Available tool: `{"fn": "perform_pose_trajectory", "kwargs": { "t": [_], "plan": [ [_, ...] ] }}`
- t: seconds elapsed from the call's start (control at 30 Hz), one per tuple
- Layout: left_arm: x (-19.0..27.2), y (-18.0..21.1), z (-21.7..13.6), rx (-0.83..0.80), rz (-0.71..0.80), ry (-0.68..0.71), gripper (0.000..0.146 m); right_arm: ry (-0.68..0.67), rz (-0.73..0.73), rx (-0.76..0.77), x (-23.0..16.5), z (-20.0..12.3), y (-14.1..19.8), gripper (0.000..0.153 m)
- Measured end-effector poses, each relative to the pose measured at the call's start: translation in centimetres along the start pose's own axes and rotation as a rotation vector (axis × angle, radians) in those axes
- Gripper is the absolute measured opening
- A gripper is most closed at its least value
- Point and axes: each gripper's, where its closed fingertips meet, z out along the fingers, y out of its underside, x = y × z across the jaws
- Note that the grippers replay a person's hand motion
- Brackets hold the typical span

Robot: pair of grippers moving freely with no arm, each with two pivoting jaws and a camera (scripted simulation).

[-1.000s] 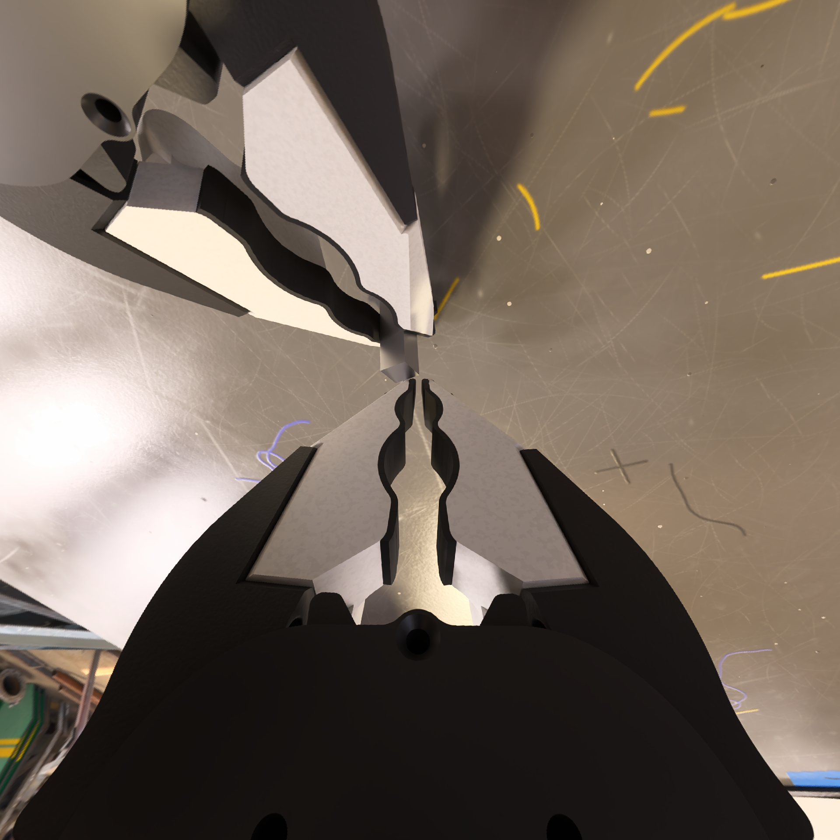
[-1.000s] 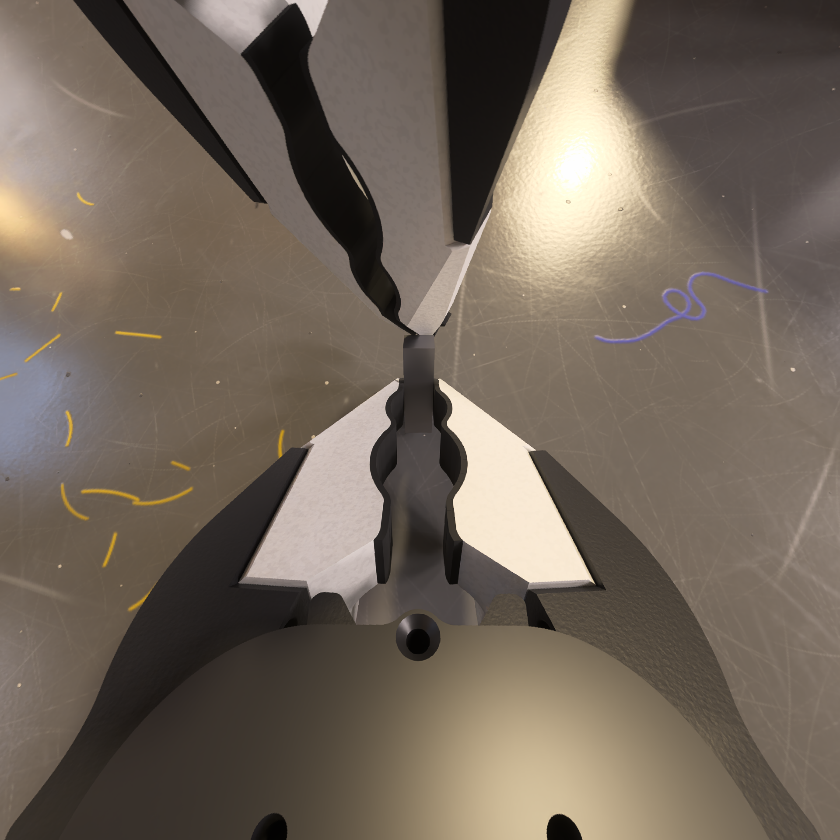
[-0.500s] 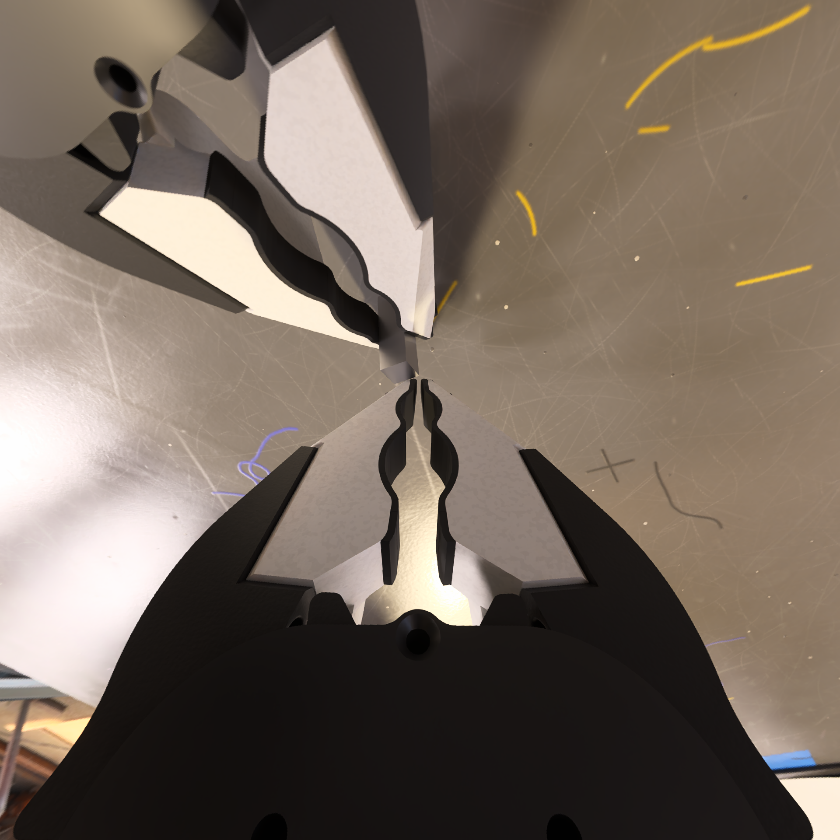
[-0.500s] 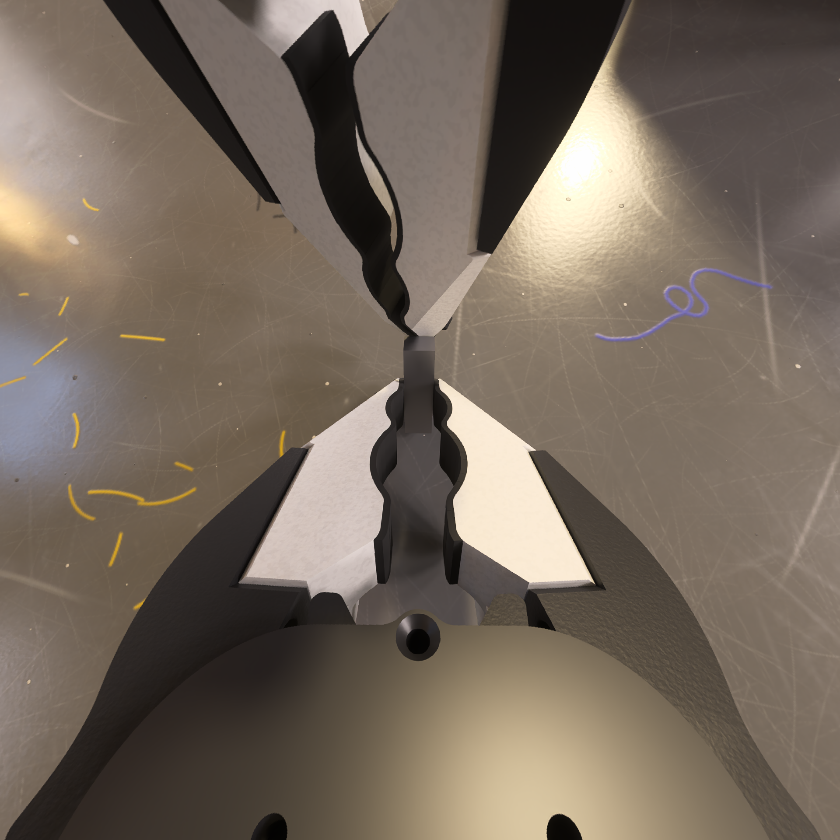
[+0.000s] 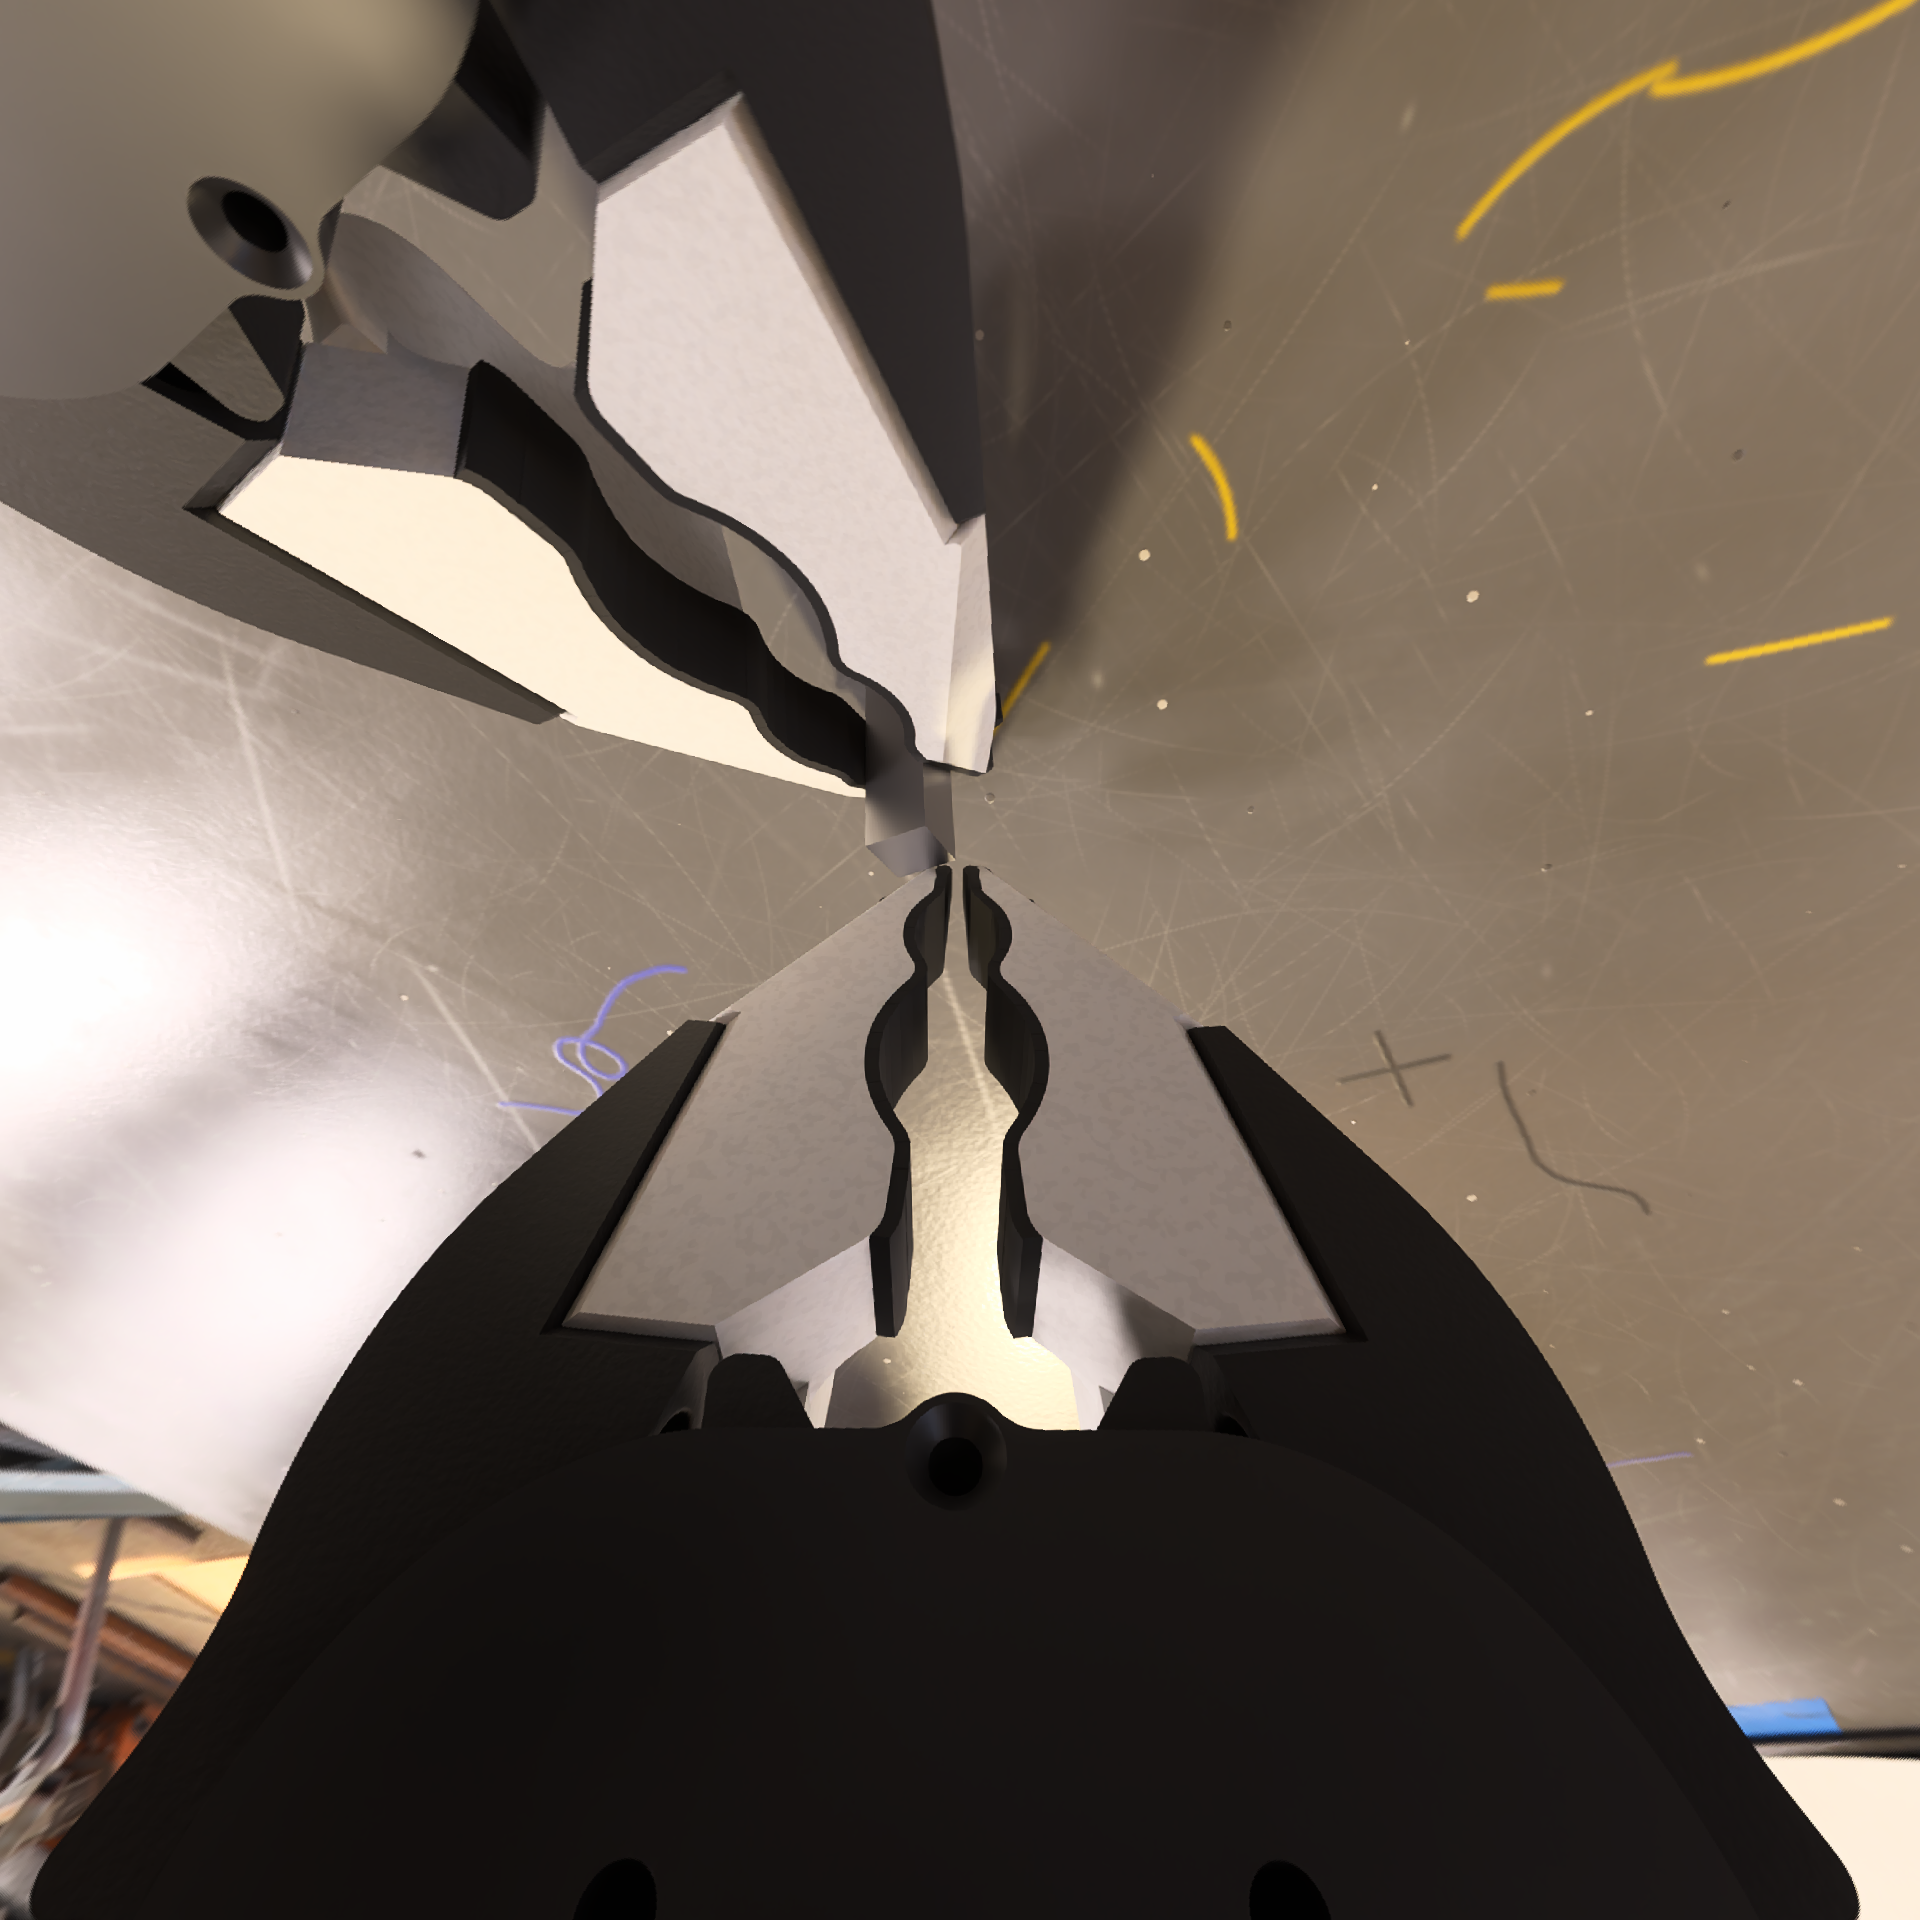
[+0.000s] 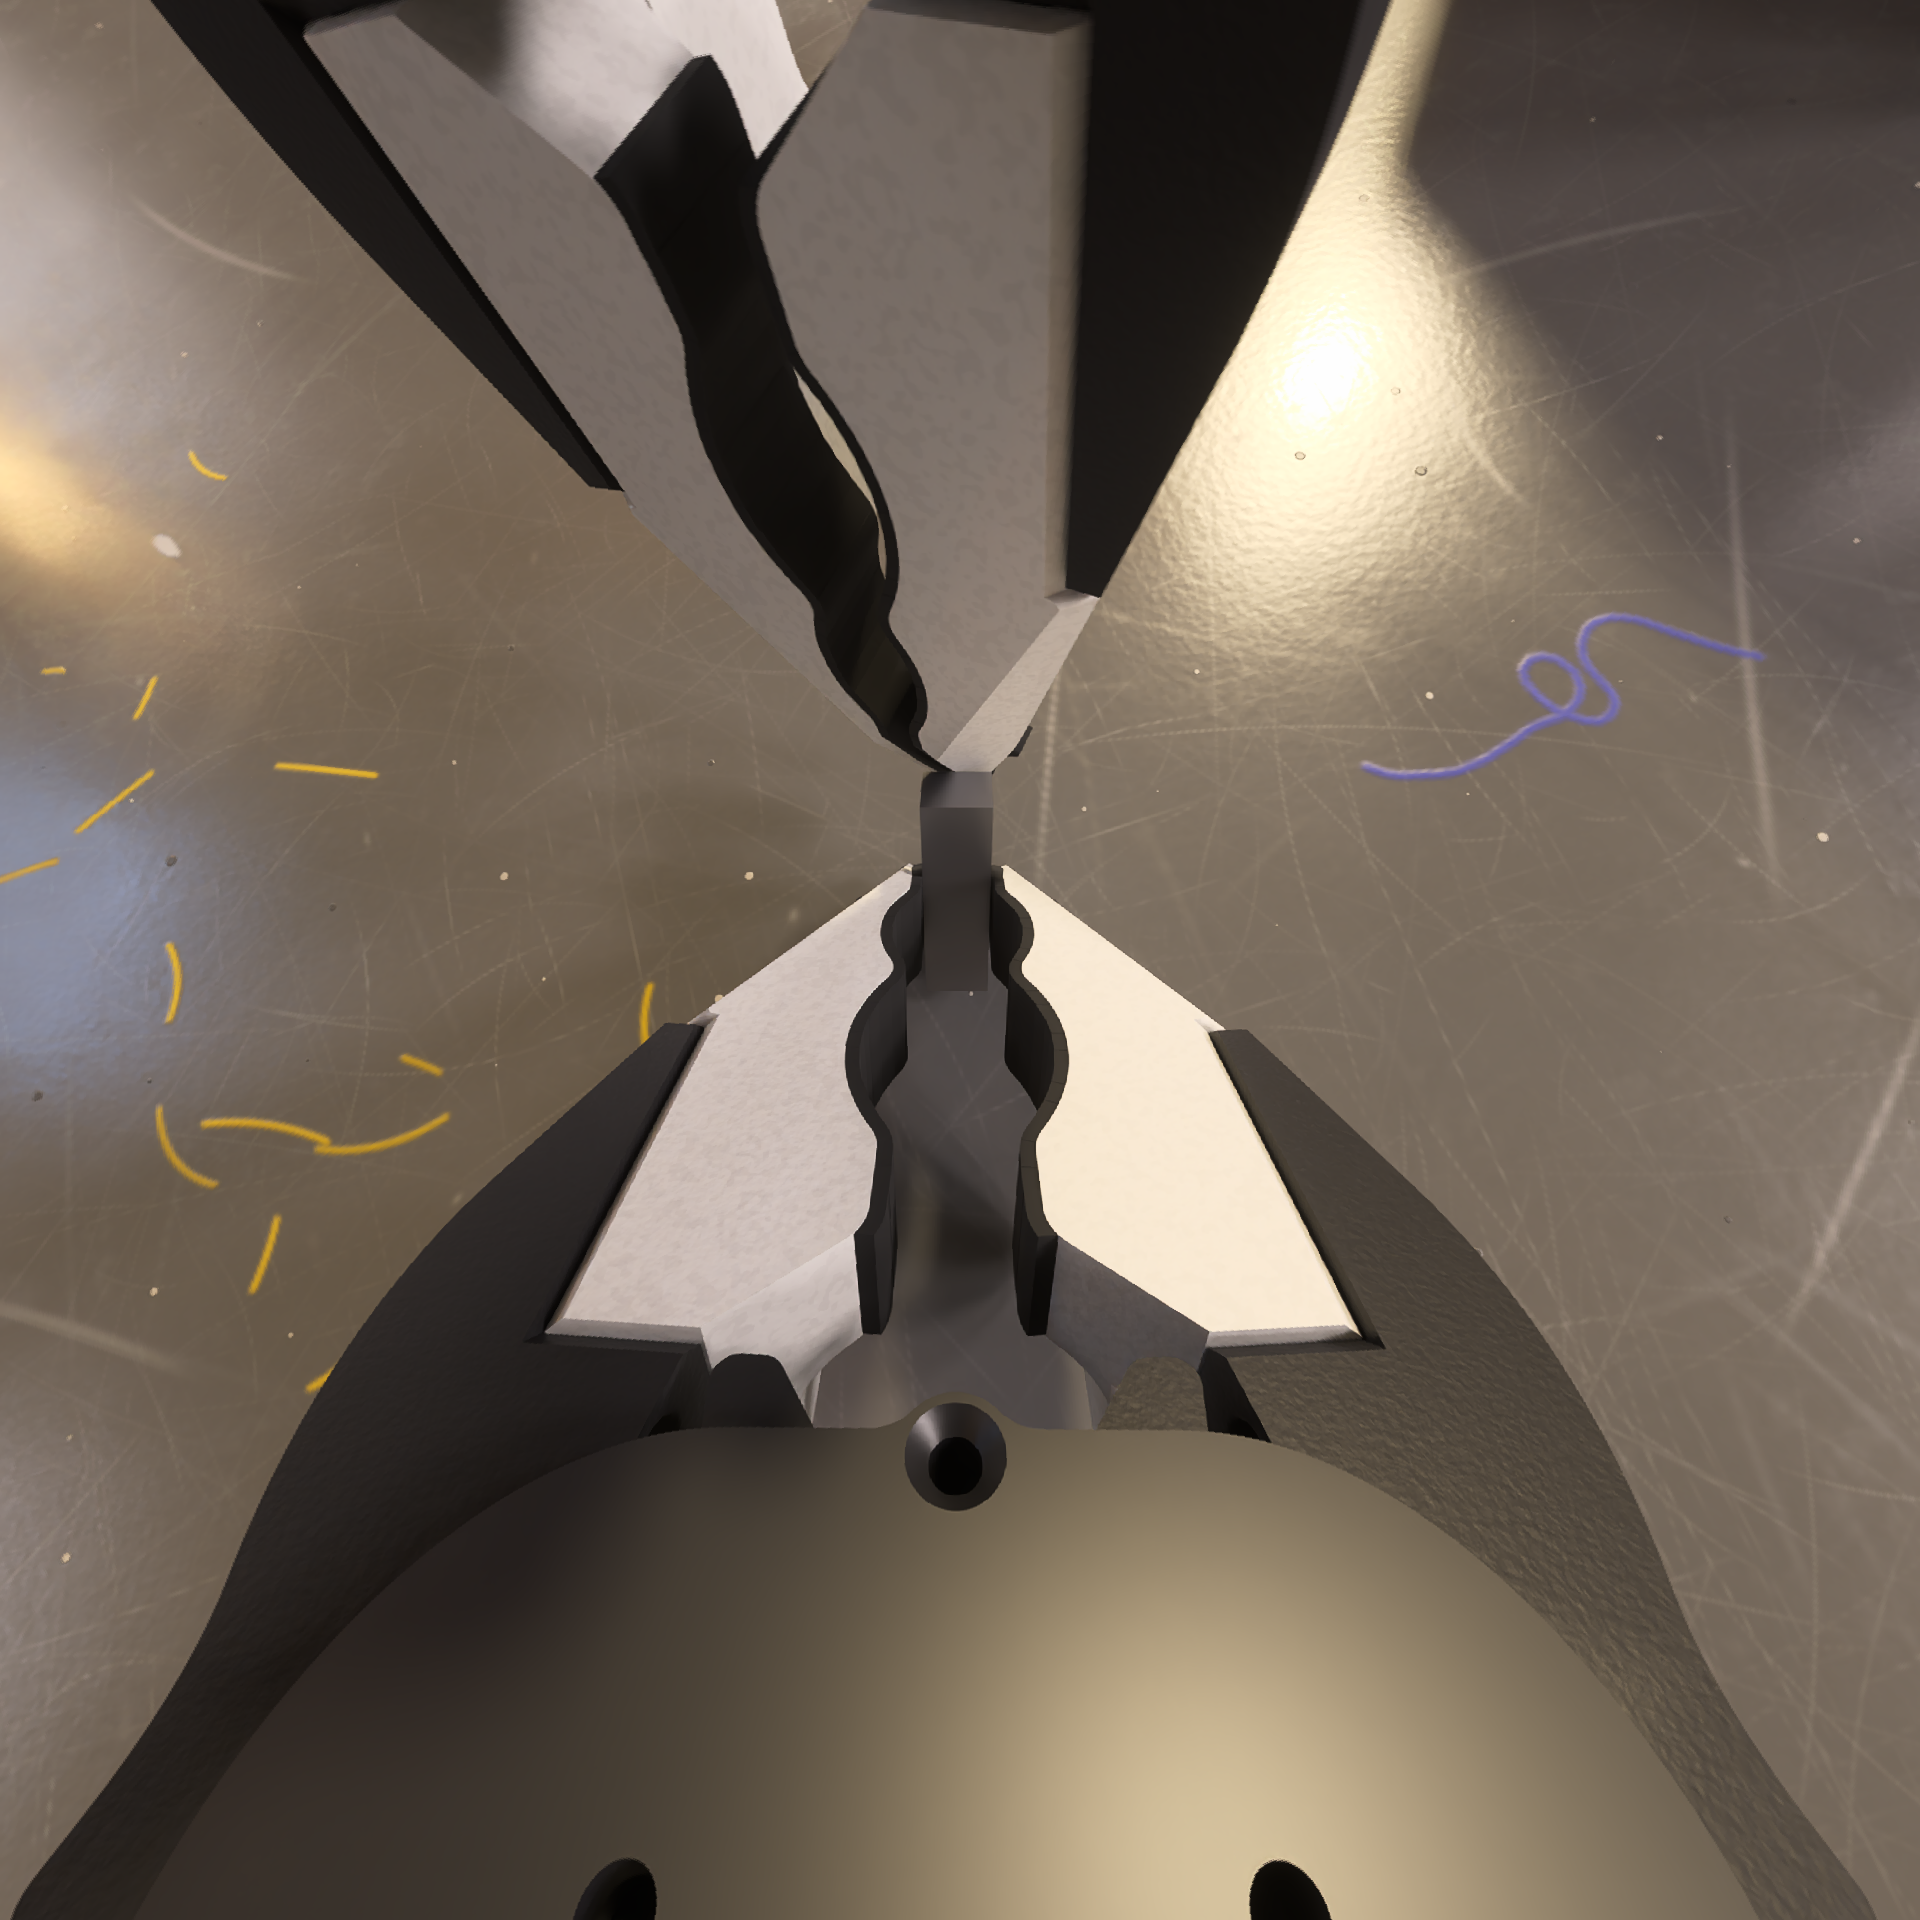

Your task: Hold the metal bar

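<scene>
A short grey metal bar (image 6: pixel 954 831) sits between the fingertips of my right gripper (image 6: pixel 956 883), which is shut on it above the table. In the left wrist view the same bar (image 5: pixel 902 816) sticks out of the right gripper (image 5: pixel 904 753), which comes in from the upper left. My left gripper (image 5: pixel 956 878) is shut with only a thin slit between its fingers. Its tips lie at the bar's free end, and the bar is not between them. In the right wrist view the left gripper (image 6: pixel 951 758) comes down from the top and meets the bar's far end.
A scratched metal tabletop (image 6: pixel 1455 1039) lies under both grippers, with yellow marks (image 6: pixel 322 1138), a purple squiggle (image 6: pixel 1569 696) and a dark cross (image 5: pixel 1392 1065). The table's edge (image 5: pixel 125 1455) shows at lower left in the left wrist view, and blue tape (image 5: pixel 1777 1745) at lower right.
The grippers have turned relative to each other: the left gripper looks larger and more upright in the right wrist view. The table has drifted in both views. The bar stays in the right gripper.
</scene>
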Motion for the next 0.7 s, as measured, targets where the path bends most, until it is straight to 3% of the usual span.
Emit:
{"fn": "perform_pose_trajectory", "kwargs": {
  "t": [0.23,0.47,0.7],
  "plan": [
    [0.0,0.0,0.0,-0.003,-0.001,-0.064,0.003,0.006,-0.007,0.001,0.0,0.0,0.0,0.011],
    [0.2,0.0,0.4,0.277,-0.258,-0.165,0.003,0.039,-0.044,0.004,0.0,0.1,-0.2,0.011],
    [0.3,1.4,-0.6,0.273,-0.295,-0.258,0.004,0.026,-0.052,0.004,-0.2,0.2,-0.2,0.011]
  ]
}}
